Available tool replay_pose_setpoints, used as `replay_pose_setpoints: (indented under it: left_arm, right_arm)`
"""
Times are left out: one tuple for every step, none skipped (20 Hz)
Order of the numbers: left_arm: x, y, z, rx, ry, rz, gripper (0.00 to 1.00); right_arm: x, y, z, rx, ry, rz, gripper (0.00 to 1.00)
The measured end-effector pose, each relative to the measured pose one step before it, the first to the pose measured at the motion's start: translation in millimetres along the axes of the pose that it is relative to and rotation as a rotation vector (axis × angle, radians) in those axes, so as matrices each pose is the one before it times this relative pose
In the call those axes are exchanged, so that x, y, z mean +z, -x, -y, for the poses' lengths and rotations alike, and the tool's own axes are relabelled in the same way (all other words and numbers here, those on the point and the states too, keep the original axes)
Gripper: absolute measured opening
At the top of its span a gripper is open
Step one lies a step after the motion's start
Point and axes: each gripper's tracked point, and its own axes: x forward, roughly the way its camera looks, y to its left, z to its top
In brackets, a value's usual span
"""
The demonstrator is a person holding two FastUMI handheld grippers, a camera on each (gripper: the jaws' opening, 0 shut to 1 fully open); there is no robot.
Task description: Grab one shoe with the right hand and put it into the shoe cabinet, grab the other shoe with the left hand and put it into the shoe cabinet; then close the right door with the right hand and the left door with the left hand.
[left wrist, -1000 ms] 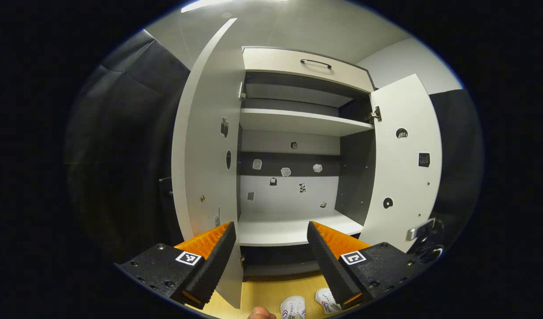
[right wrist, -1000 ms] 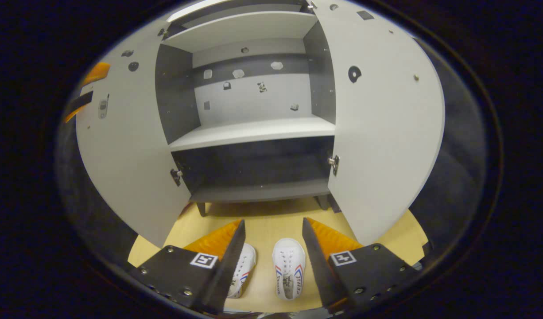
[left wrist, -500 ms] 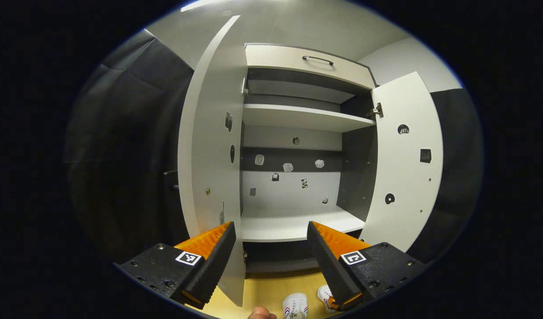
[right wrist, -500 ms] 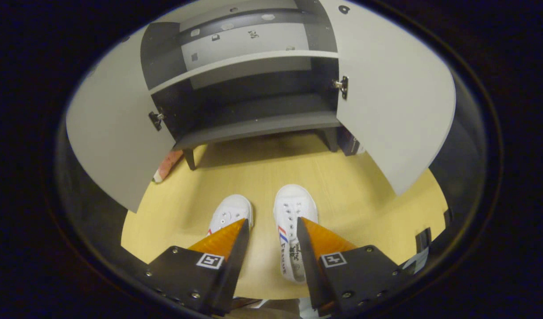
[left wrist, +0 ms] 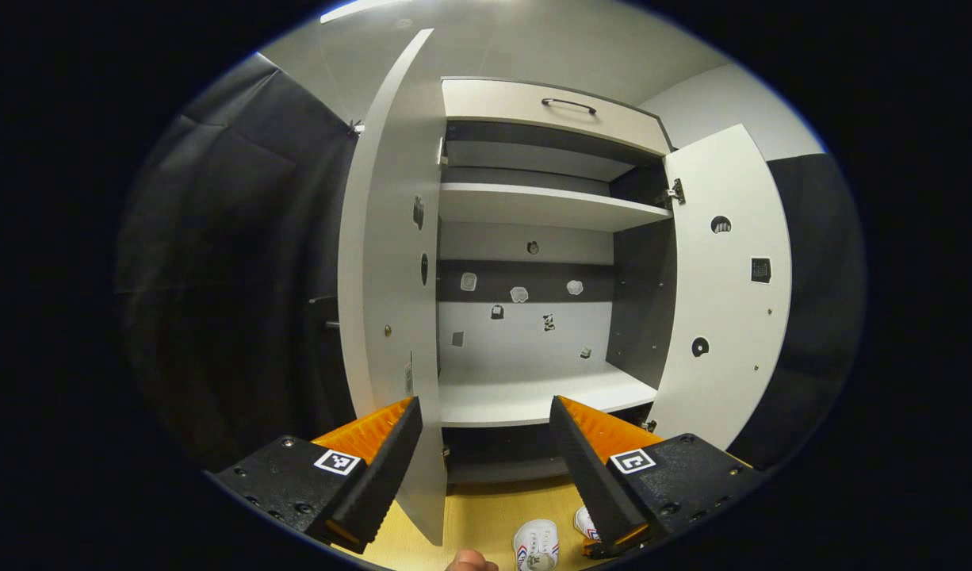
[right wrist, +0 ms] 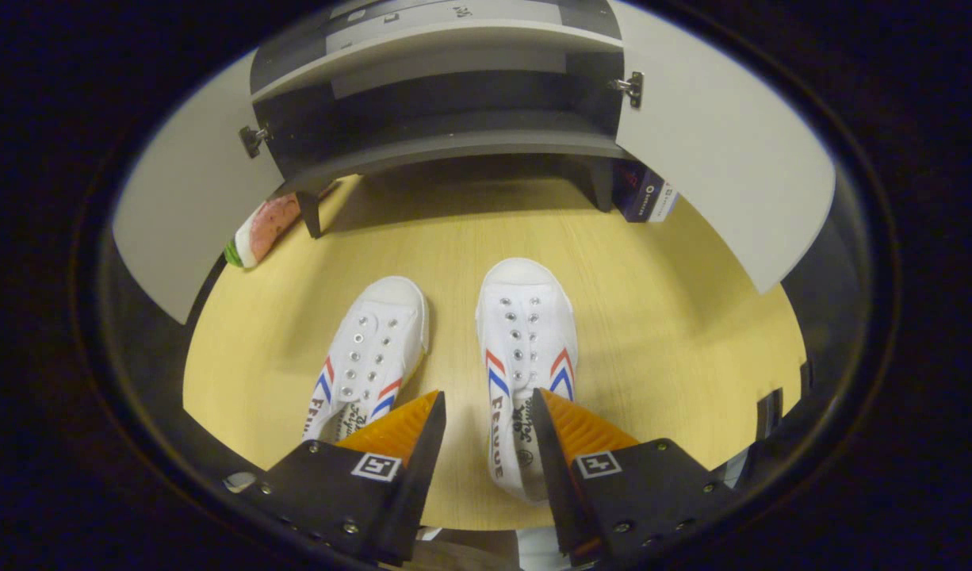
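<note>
Right gripper (right wrist: 486, 412) low centre of its view, fingers spread and empty above two white shoes, right shoe (right wrist: 524, 349) and left shoe (right wrist: 371, 357), on the wooden floor (right wrist: 652, 317); left gripper (left wrist: 482, 420) likewise spread, empty, facing the open shoe cabinet (left wrist: 533, 214).

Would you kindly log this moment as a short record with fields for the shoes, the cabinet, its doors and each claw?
shoes: right shoe and left shoe side by side on the wooden floor, toes toward the cabinet
cabinet: shoe cabinet with bare shelves
doors: left door and right door both open
right claw: open, low over the right shoe, no grip yet
left claw: open, empty, facing the cabinet
</note>
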Motion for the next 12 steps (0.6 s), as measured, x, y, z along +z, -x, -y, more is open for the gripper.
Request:
replay_pose_setpoints:
  left_arm:
    - [-0.95, 1.22, -1.55, 0.00117, 0.00632, -0.00296, 0.98]
    - [-1.73, 1.19, -1.41, 0.00159, 0.00590, -0.00342, 0.98]
    - [-1.10, 1.30, -1.06, -0.00035, 0.00403, -0.00406, 0.98]
    - [-2.01, 0.92, -1.10, 0.00074, 0.00085, -0.00335, 0.98]
    - [-0.84, 0.87, -1.14, -0.00164, -0.00319, -0.00382, 0.98]
    - [-0.81, 0.28, -0.99, -0.00028, -0.00452, -0.00208, 0.98]
    - [0.08, 0.64, -0.99, -0.00010, -0.00442, 0.00024, 0.98]
    - [-0.89, 0.43, 0.42, -0.00144, -0.00486, 0.00048, 0.97]
    - [-0.16, 0.00, -0.41, 0.00019, -0.00520, -0.00091, 0.97]
    - [-0.77, -0.35, 0.29, -0.00011, -0.00406, 0.00016, 0.97]
    - [0.34, 0.19, -0.05, -0.00061, -0.00075, 0.00143, 0.97]
    - [-0.26, -0.17, 0.47, -0.00115, 0.00226, 0.00013, 0.97]
  right_arm:
    - [-1.41, -3.79, 0.08, -0.00590, 0.00483, -0.00604, 0.65]
    - [-1.92, -3.07, -2.96, 0.00367, 0.00179, -0.00784, 0.65]
    - [-0.93, -3.04, -2.14, 0.00309, 0.00153, -0.00779, 0.64]
    - [0.17, -3.79, -2.11, 0.00537, 0.00556, -0.00243, 0.64]
    - [-0.66, -0.86, 7.48, -0.04290, 0.00559, -0.00796, 0.64]
    - [-1.38, -5.95, 3.57, -0.01605, -0.00816, -0.00577, 0.31]
    - [-1.67, -4.66, -4.96, 0.01184, -0.02131, -0.00753, 0.31]
    - [-3.05, -3.05, -0.56, 0.00624, -0.01871, -0.01272, 0.33]
    - [-0.90, -1.53, 2.20, -0.00371, -0.01053, -0.00751, 0.33]
    - [-2.68, -2.39, 0.85, -0.00235, -0.00812, -0.00854, 0.33]
    - [-3.99, -2.03, -1.37, 0.00867, -0.00850, -0.01573, 0.33]
    - [-2.27, 0.39, 0.65, 0.00446, -0.00042, -0.00042, 0.33]
